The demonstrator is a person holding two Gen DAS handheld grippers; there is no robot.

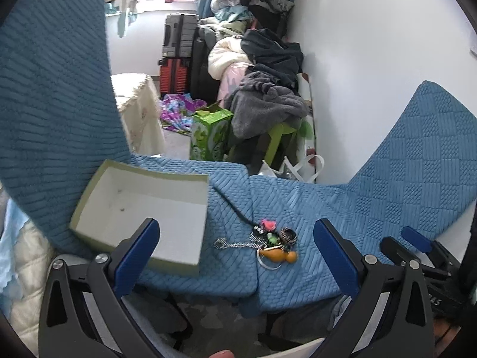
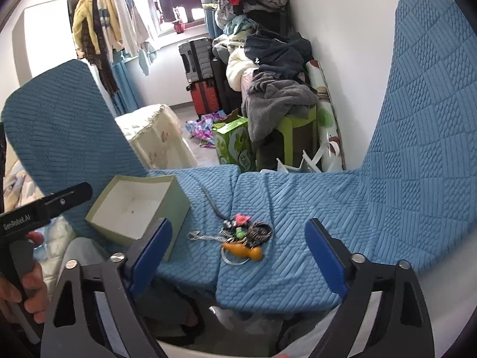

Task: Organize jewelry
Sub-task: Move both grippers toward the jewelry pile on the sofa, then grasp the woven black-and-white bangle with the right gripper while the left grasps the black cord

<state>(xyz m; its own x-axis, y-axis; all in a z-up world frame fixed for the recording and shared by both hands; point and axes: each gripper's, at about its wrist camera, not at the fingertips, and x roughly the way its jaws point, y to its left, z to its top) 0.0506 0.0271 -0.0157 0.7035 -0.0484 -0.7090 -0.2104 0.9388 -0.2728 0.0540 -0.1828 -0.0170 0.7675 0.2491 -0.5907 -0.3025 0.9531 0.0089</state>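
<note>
A small pile of jewelry (image 1: 269,243) lies on the blue quilted seat (image 1: 298,200): an orange gourd charm, a pink piece, a green bead, dark rings, a metal ring and a chain trailing left. An open pale green box (image 1: 140,205) with a white empty inside stands left of the pile. My left gripper (image 1: 238,247) is open and empty, in front of the box and pile. In the right wrist view the pile (image 2: 243,238) and the box (image 2: 137,205) show too. My right gripper (image 2: 238,244) is open and empty, just short of the pile.
Two blue-covered chair backs (image 2: 423,89) rise left and right of the seats. Beyond lie a green carton (image 2: 235,143), a green stool with heaped clothes (image 2: 280,101), suitcases (image 2: 199,71) and a white wall. The left gripper's handle (image 2: 44,205) shows at left in the right wrist view.
</note>
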